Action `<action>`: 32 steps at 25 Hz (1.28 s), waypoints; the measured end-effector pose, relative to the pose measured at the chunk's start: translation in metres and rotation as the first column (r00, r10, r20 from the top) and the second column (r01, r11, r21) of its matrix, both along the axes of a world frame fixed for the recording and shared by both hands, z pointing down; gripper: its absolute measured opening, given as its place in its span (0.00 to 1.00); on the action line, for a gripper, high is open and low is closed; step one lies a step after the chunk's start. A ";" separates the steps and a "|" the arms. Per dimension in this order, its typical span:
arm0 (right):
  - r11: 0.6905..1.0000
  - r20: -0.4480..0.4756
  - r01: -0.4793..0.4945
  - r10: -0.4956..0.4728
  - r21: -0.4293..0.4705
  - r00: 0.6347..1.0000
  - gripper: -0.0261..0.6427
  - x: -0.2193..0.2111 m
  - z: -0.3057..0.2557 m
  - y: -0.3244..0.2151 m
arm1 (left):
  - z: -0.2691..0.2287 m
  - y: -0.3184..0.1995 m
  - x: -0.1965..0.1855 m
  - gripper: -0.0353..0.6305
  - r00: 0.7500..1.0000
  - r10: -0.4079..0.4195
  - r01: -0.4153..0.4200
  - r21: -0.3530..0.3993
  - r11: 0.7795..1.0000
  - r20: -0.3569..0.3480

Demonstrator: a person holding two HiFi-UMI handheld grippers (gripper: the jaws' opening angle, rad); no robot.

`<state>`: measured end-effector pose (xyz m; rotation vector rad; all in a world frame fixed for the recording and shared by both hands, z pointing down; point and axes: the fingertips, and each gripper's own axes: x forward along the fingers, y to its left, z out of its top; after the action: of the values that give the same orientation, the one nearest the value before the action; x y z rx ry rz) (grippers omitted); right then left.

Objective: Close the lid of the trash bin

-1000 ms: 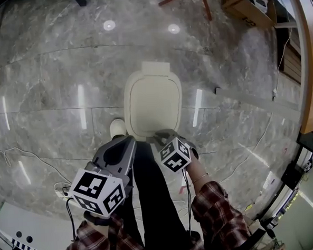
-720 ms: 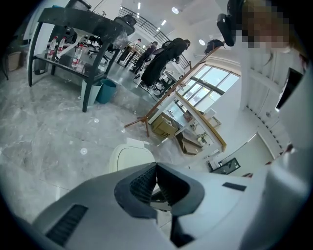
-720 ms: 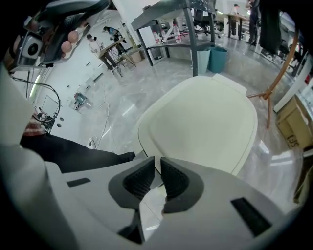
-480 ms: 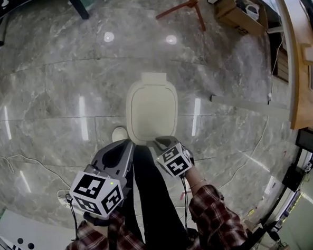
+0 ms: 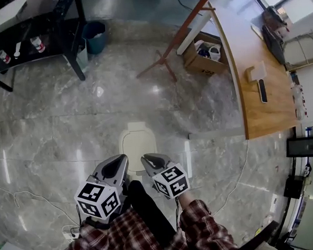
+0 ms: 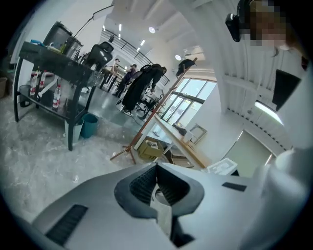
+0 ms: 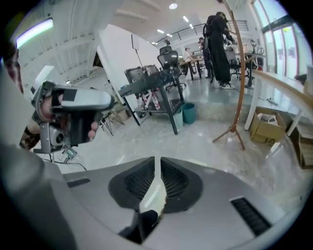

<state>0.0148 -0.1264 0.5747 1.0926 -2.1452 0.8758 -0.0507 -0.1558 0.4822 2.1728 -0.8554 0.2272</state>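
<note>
Head view: the trash bin (image 5: 138, 148) stands on the grey marble floor (image 5: 51, 128), directly ahead of the operator's dark trouser legs (image 5: 149, 215). Its cream lid (image 5: 138, 141) lies flat over the body, i.e. down, seen from almost straight above.

The left claw (image 5: 118, 161) and right claw (image 5: 148, 160) are held side by side over the bin's near edge, tips pointing forward. Whether either one touches the lid cannot be told from this angle. Both marker cubes face the camera, with plaid sleeves (image 5: 208, 232) behind them.

Left gripper view: the claw is clenched, its ribbed pads meeting at the tip with nothing gripped between them. This camera looks out across the room.

Right gripper view: same reading. The claw is clenched, pads together at the tip, and it holds nothing.

Surroundings, all well apart from the bin:
- A long wooden tabletop (image 5: 255, 97) runs along the right.
- An open cardboard box (image 5: 205, 55) sits on the floor near the tabletop's far end.
- A wooden stand (image 5: 166, 60) has its legs splayed just beside the box.
- A black rack (image 5: 34, 23) stands at upper left, with a teal bucket (image 5: 94, 34) beside it.
</note>
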 end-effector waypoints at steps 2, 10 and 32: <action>0.998 0.028 -0.009 0.008 0.067 1.000 0.11 0.001 -0.052 -0.008 | -0.038 -0.004 0.003 0.07 1.000 0.000 0.000 0.047 0.999 -0.014; 0.934 0.065 -0.025 0.002 0.357 0.998 0.06 0.010 -0.232 -0.008 | -0.173 -0.001 0.012 0.07 0.997 0.003 0.018 0.255 0.967 -0.079; 0.799 0.186 -0.138 0.033 0.585 0.982 0.06 0.018 -0.365 0.002 | -0.273 0.025 0.032 0.07 0.995 0.068 -0.028 0.473 0.881 -0.068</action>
<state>0.0331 -0.1246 0.2100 1.4677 -2.6220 0.3177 -0.0182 -0.1310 0.2095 2.6377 -0.8771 -0.0590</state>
